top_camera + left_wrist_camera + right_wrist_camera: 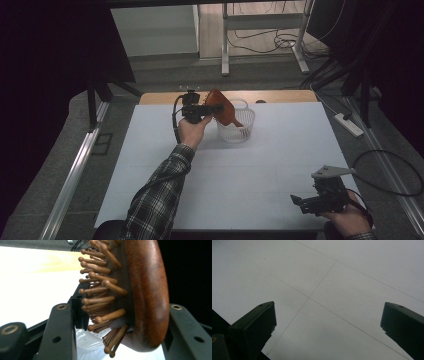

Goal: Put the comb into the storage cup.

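While shut, left tongs [117, 322] (hairbrush [140, 290] between)

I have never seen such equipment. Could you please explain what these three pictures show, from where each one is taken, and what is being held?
A person sits at a white table and holds a hand-operated tool with two black jaws in each hand.

The high view comes from a fixed camera above the table. The two other pictures come from small cameras riding on the tools.

The left gripper is shut on a wooden hairbrush, which leans into a white basket at the far side of the table. The left gripper view shows the brush's back and its wooden pins close up between the jaws.

The right gripper is near the table's front edge, open and empty.
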### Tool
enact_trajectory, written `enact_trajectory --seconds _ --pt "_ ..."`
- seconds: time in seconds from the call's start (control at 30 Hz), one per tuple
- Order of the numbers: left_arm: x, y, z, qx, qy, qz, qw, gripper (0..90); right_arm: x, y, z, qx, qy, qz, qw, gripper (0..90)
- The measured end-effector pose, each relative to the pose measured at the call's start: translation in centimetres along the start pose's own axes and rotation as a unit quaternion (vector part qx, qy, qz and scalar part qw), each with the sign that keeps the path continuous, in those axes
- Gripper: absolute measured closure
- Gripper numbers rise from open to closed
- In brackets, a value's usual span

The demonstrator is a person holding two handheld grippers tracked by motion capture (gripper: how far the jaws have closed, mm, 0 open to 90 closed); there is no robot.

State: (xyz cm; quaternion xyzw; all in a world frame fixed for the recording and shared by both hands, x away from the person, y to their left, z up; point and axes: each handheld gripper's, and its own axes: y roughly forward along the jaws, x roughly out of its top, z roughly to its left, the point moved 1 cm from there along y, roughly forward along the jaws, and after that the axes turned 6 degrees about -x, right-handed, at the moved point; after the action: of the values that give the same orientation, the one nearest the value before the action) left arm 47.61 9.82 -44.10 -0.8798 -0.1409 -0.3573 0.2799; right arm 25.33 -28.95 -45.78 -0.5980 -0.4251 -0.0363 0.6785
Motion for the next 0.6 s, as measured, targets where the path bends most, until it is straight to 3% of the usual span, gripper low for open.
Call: enact_trajectory --seconds 0.3,0.6 --pt "-0.4 -0.11 0.83 -0.005 -0.018 -0.005 0.9998 45.5 0.02 0.05 0.02 0.0 0.0 0.001 1.0 0.2" --pt "-0.31 0.06 0.92 -0.003 -0.014 0.007 0.9999 38.1 0.02 0.05 0.03 0.0 -0.001 0.001 1.0 0.2"
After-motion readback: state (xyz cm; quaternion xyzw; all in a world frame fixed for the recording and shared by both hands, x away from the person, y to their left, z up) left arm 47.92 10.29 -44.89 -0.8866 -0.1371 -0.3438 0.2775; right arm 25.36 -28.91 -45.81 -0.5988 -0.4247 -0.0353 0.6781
